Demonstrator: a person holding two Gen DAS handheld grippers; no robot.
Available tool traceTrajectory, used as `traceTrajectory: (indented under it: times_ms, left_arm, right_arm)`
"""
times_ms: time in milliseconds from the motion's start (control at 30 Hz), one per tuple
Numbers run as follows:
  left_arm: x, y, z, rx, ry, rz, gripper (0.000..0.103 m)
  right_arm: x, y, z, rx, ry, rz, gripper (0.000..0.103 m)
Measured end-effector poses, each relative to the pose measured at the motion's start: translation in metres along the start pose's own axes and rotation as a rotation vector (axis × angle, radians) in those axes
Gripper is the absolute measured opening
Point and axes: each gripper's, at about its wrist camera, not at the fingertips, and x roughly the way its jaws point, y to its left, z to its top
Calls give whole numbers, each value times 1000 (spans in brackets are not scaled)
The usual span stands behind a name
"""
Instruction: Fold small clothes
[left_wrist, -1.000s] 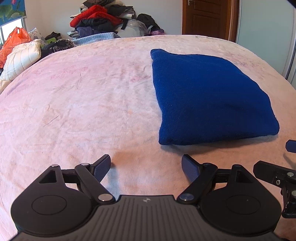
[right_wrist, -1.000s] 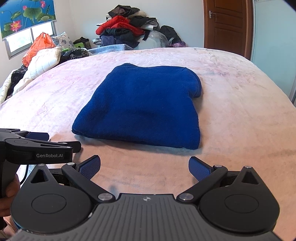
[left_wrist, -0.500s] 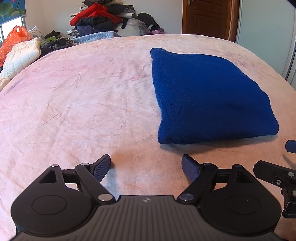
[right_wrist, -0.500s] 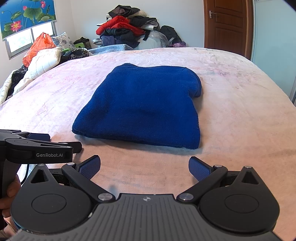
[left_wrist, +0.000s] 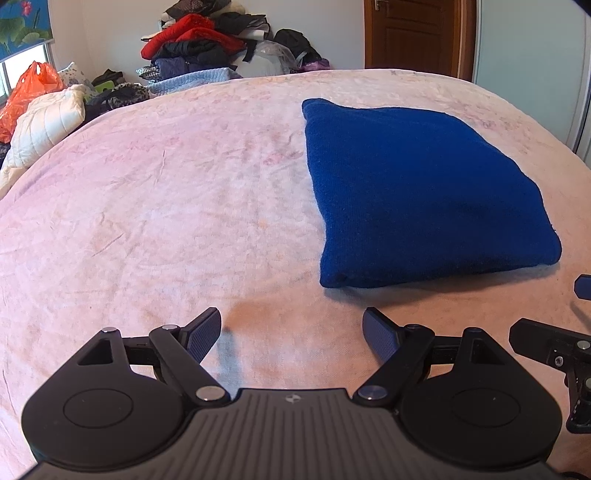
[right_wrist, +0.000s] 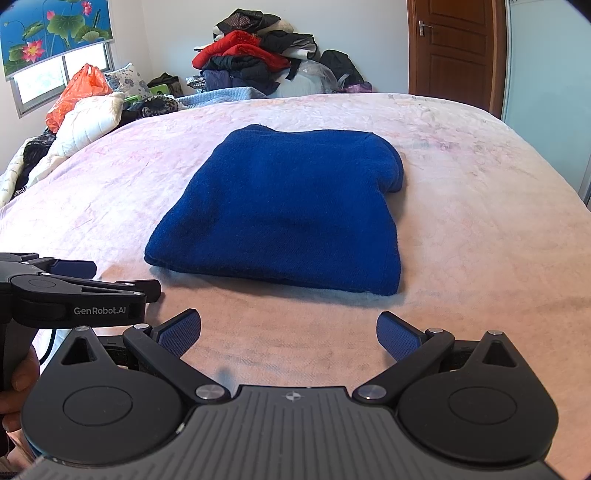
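Note:
A folded dark blue knit garment (right_wrist: 280, 210) lies flat on the pink bedspread (right_wrist: 480, 229); in the left wrist view it lies ahead to the right (left_wrist: 417, 192). My right gripper (right_wrist: 290, 338) is open and empty, just short of the garment's near edge. My left gripper (left_wrist: 291, 334) is open and empty over bare bedspread (left_wrist: 147, 206), left of the garment's near corner. The left gripper's body shows at the left in the right wrist view (right_wrist: 74, 295). Part of the right gripper shows at the right edge of the left wrist view (left_wrist: 554, 343).
A heap of clothes (right_wrist: 255, 55) is piled at the far end of the bed. A white quilted pillow (right_wrist: 85, 129) and an orange plastic bag (right_wrist: 77, 92) lie at the far left. A brown door (right_wrist: 454, 48) stands at the back right.

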Motion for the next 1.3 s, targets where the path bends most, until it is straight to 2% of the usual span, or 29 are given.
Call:
traceTrajectory:
  times_ms: [233,500,1300]
  left_arm:
    - [1,6,0,-25,5,-10,84]
    - [1,1,-1,-3,-1,10,84]
    - [7,3,-2,-3,7,8,87]
  right_arm:
    - [0,0,0,1,-1,-1,102]
    - [-1,0,-1,1,-3,1,102]
    - [1,-4,-2,32,-3,15,102]
